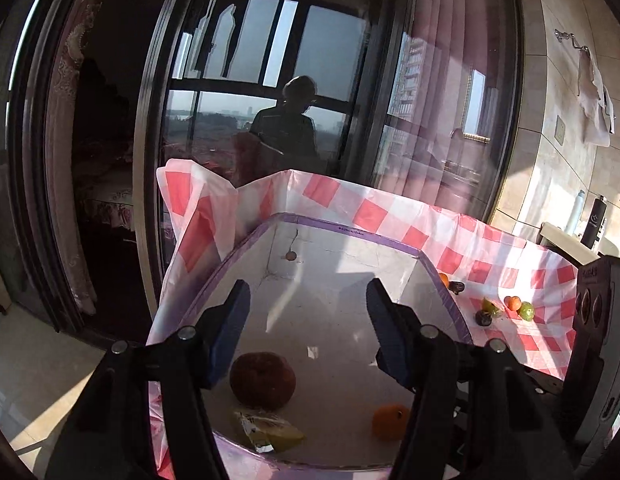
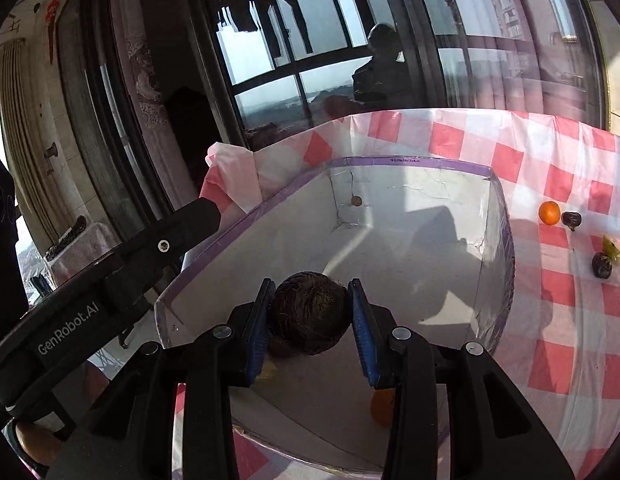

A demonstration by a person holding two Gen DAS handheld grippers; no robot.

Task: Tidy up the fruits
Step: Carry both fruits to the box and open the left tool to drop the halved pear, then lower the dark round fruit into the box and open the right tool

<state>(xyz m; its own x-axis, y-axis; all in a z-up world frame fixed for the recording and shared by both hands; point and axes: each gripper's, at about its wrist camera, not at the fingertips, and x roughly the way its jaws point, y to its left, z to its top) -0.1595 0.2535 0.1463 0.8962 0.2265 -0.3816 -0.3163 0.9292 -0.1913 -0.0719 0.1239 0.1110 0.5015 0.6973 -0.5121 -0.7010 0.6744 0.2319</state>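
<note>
Right wrist view: hairy brown fruit [image 2: 310,312] is clamped by right gripper [image 2: 311,314] over box [image 2: 497,264], prob. for drop-in; left gripper [image 1: 308,330] is held spread, empty.

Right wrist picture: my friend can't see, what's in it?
The right claw grips a dark, hairy round fruit above a white box with purple edges. Beside the box, small fruits lie on a pink checked cloth.
</note>
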